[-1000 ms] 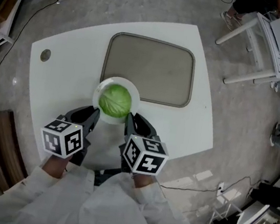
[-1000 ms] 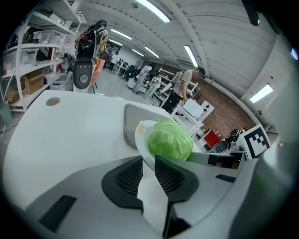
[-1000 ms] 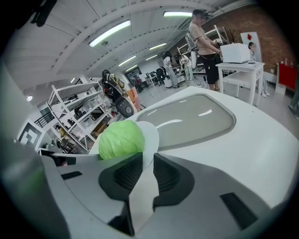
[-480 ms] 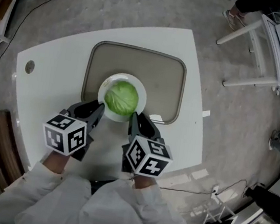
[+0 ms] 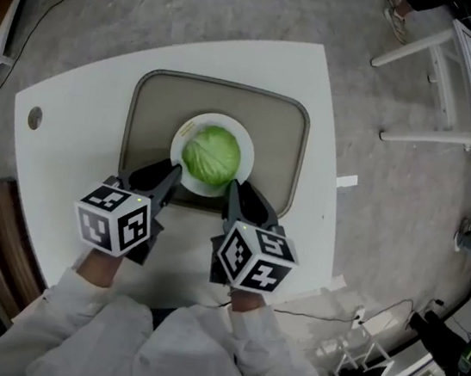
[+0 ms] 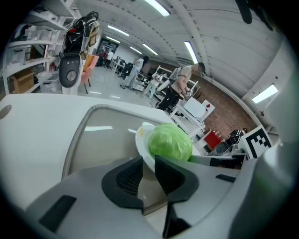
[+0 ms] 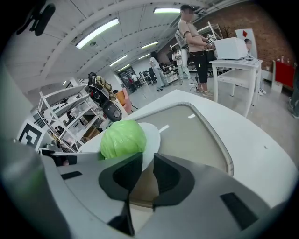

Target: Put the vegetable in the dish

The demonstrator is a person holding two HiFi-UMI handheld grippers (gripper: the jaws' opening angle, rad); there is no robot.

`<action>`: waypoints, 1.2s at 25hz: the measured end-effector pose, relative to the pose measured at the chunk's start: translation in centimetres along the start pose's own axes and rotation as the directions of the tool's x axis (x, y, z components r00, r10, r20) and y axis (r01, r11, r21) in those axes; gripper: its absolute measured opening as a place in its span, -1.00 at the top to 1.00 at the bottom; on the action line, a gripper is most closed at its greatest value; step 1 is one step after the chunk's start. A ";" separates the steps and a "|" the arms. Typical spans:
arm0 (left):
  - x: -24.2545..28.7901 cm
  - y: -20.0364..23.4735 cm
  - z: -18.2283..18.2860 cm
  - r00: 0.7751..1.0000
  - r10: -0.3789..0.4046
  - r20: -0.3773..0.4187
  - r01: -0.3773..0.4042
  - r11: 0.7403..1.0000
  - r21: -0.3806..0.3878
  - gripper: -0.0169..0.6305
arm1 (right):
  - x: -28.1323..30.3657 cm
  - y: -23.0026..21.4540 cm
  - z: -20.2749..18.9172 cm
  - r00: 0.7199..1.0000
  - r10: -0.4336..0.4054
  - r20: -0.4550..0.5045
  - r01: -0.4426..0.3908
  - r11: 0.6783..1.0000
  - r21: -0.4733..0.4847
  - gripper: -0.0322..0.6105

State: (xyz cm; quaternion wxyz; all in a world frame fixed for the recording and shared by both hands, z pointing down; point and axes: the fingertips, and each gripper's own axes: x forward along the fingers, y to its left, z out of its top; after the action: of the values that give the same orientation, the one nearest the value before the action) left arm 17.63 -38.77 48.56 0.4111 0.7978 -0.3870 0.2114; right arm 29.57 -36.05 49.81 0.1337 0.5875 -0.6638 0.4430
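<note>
1. A white worktop (image 5: 81,109) fills the middle of the head view, with a grey tray (image 5: 277,137) lying on it in the upper centre.
2. A white dish (image 5: 187,131) sits over the near half of the tray, in the centre of the frame. A green vegetable (image 5: 212,155), round and leafy, lies in the dish and covers most of its middle.
3. The left gripper (image 5: 172,176) reaches in from the lower left. Its jaws are nearly together and pinch the lower-left rim of the dish.
4. In the left gripper view, the left gripper (image 6: 148,163) has the thin white rim of the dish (image 6: 141,140) running between its two dark pads. The vegetable (image 6: 170,141) rises just beyond them, right of centre, and the tray (image 6: 100,135) spreads to the left.
5. The right gripper (image 5: 233,189) reaches in from the lower right. It is clamped on the lower-right rim of the dish.
6. In the right gripper view, the right gripper (image 7: 147,165) holds the dish (image 7: 152,135) by its edge between close-set jaws. The vegetable (image 7: 122,137) is left of centre, and the tray (image 7: 191,133) lies to the right on the worktop (image 7: 261,149).
7. The two grippers stand side by side, with the vegetable between and just above them in the head view.
8. No view settles whether the base of the dish touches the tray.
9. A small round hole (image 5: 35,118) marks the left part of the worktop, well apart from the tray.
</note>
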 end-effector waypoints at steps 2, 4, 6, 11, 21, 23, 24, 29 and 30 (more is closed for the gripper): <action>0.5 0.1 0.0 1.000 0.002 -0.005 -0.002 1.000 -0.006 0.69 | 0.4 -0.4 0.1 1.000 0.002 -0.008 -0.002 1.000 0.000 0.65; 0.8 0.2 -0.2 1.000 0.010 -0.010 -0.010 1.000 -0.016 0.69 | 0.7 -0.6 0.0 1.000 0.006 -0.015 -0.006 1.000 0.000 0.65; 1.0 0.4 -0.2 1.000 0.020 -0.012 -0.020 1.000 -0.017 0.69 | 1.0 -0.7 0.0 1.000 0.012 -0.020 -0.012 1.000 0.002 0.65; 1.7 0.9 -0.6 0.999 0.037 -0.017 -0.038 0.999 -0.009 0.69 | 1.5 -1.0 -0.2 0.999 0.021 -0.025 -0.021 1.000 -0.003 0.65; 2.3 1.7 -0.8 0.997 0.077 -0.006 -0.077 0.997 -0.010 0.70 | 2.0 -1.1 -0.6 0.999 0.021 -0.041 -0.022 1.000 -0.019 0.66; 2.4 1.7 -0.8 0.997 0.083 -0.006 -0.083 0.997 -0.006 0.70 | 2.1 -1.1 -0.7 0.999 0.015 -0.045 -0.017 1.000 -0.024 0.66; 2.3 1.7 -0.8 0.996 0.086 -0.006 -0.086 0.996 -0.003 0.70 | 2.1 -1.1 -0.7 0.999 0.013 -0.047 -0.014 1.000 -0.024 0.66; 2.4 1.8 -0.6 0.995 0.097 -0.011 -0.097 0.995 0.012 0.69 | 2.1 -1.0 -0.8 0.998 -0.004 -0.061 0.003 1.000 -0.027 0.66; 2.5 1.8 -0.6 0.995 0.098 -0.012 -0.098 0.995 0.014 0.69 | 2.2 -1.0 -0.8 0.998 -0.007 -0.061 0.005 1.000 -0.030 0.66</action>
State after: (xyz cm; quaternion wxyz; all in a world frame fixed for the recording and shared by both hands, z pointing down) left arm 17.77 -40.02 51.46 0.3972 0.7792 -0.4217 0.2391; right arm 29.64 -36.83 52.22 0.1641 0.5736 -0.6641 0.4506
